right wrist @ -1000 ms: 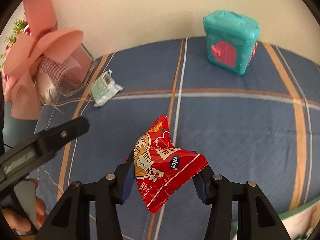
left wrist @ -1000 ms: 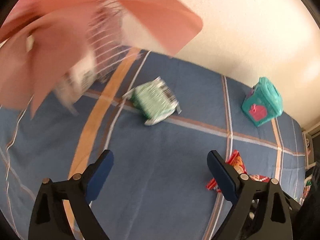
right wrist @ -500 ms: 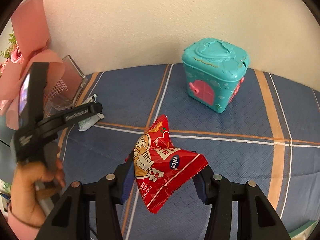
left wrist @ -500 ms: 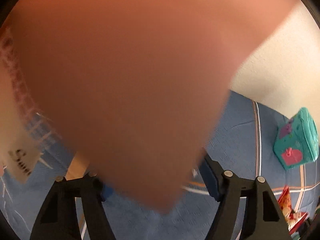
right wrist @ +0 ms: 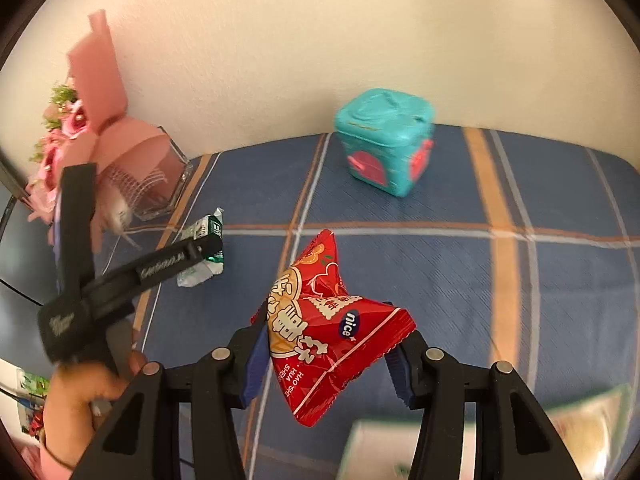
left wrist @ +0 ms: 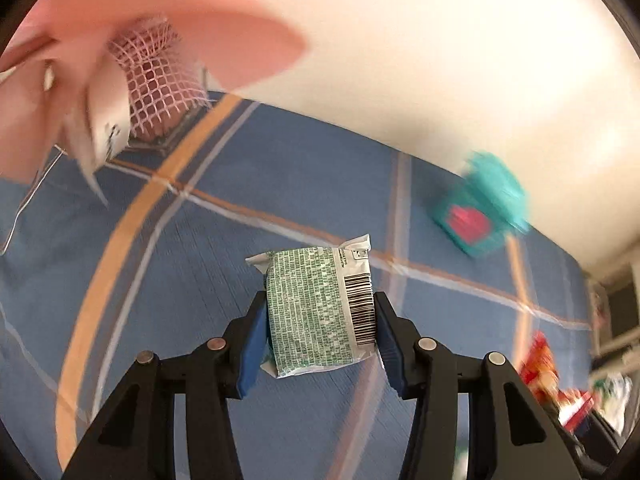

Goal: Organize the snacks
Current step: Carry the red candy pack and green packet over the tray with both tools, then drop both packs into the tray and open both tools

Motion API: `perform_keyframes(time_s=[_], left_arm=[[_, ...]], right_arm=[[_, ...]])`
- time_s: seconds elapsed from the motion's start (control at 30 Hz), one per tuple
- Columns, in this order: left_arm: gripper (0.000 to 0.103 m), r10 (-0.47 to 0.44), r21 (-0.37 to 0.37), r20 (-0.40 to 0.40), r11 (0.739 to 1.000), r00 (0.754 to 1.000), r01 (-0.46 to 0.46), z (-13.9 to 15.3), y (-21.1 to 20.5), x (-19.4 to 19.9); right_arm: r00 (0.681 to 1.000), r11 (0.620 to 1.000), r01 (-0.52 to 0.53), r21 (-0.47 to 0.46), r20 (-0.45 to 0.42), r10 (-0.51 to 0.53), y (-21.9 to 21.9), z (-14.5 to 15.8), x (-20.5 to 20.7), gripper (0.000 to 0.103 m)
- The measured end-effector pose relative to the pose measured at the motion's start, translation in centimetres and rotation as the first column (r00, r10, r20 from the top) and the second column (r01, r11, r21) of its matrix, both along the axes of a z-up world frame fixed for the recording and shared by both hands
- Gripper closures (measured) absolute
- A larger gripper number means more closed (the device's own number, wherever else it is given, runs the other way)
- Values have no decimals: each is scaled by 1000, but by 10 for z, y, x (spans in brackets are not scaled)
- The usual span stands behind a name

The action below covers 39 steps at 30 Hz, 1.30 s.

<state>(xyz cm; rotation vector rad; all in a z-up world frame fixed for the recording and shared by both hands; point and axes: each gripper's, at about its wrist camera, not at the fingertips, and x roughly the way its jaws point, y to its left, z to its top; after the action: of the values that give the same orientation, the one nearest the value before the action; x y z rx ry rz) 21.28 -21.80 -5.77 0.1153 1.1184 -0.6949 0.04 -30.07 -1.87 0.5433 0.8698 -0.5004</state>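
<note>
My left gripper [left wrist: 318, 334] is shut on a green-and-white snack packet [left wrist: 320, 312] with a barcode and holds it above the blue plaid cloth [left wrist: 280, 184]. In the right wrist view the left gripper [right wrist: 200, 250] and its packet [right wrist: 204, 232] show at the left. My right gripper [right wrist: 326, 354] is shut on a red snack bag [right wrist: 332, 332] and holds it above the cloth. The red bag also shows blurred in the left wrist view [left wrist: 538, 364].
A teal toy box with a pink door [right wrist: 384, 140] stands near the wall, also in the left wrist view [left wrist: 480, 208]. A pink bouquet in a glass vase [right wrist: 148, 176] stands at the left. A light box edge [right wrist: 380, 448] shows at the bottom.
My left gripper has closed on the green packet and lifted it off the cloth. My right gripper still holds the red bag and has shifted slightly.
</note>
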Motion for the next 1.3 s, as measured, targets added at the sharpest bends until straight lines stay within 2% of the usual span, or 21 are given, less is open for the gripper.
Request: perform_keyframes(time_s=[0.03, 0.07, 0.17, 0.27, 0.37, 0.47, 0.63, 0.8, 0.97, 1.1, 1.17, 1.27, 1.3], left_arm=[[51, -10, -17, -5, 1000, 1000, 10, 7, 7, -16], [51, -25, -33, -11, 999, 1000, 25, 14, 12, -33], [51, -82, -73, -4, 994, 997, 82, 33, 22, -80], [51, -150, -108, 18, 983, 988, 151, 55, 30, -136], [51, -228, -116, 31, 966, 973, 230, 63, 30, -180], [51, -283, -117, 20, 952, 959, 283, 62, 23, -215], [51, -338, -92, -7, 937, 941, 336, 46, 6, -253], [51, -388, -59, -15, 921, 922, 386, 36, -12, -278], [51, -395, -21, -48, 918, 917, 395, 23, -16, -282], [42, -386, -37, -52, 922, 921, 384, 30, -4, -281], [41, -373, -51, -51, 928, 927, 370, 35, 7, -279], [32, -334, -41, -24, 942, 942, 333, 41, 28, -275], [29, -318, -25, -5, 948, 948, 318, 43, 36, -274]], right_arm=[[1000, 1000, 18, -5, -4, -18, 10, 9, -25, 49], [1000, 1000, 18, -5, -4, -18, 10, 9, -25, 49], [999, 999, 51, -13, -2, -51, 26, 20, -69, 49], [995, 995, 100, -13, -5, -100, 39, 22, -114, 49], [986, 987, 163, -9, -22, -163, 50, 17, -170, 49], [977, 979, 202, -12, -63, -202, 56, 5, -206, 49], [968, 973, 231, -3, -99, -230, 56, -12, -233, 49], [969, 975, 224, 15, -112, -221, 56, -31, -244, 49], [973, 980, 197, 26, -130, -192, 59, -41, -239, 47], [973, 980, 196, 28, -132, -191, 61, -44, -237, 46], [971, 979, 203, 21, -131, -199, 64, -45, -238, 42], [973, 979, 202, 19, -121, -198, 70, -42, -241, 33], [973, 979, 201, 19, -118, -198, 73, -42, -241, 25]])
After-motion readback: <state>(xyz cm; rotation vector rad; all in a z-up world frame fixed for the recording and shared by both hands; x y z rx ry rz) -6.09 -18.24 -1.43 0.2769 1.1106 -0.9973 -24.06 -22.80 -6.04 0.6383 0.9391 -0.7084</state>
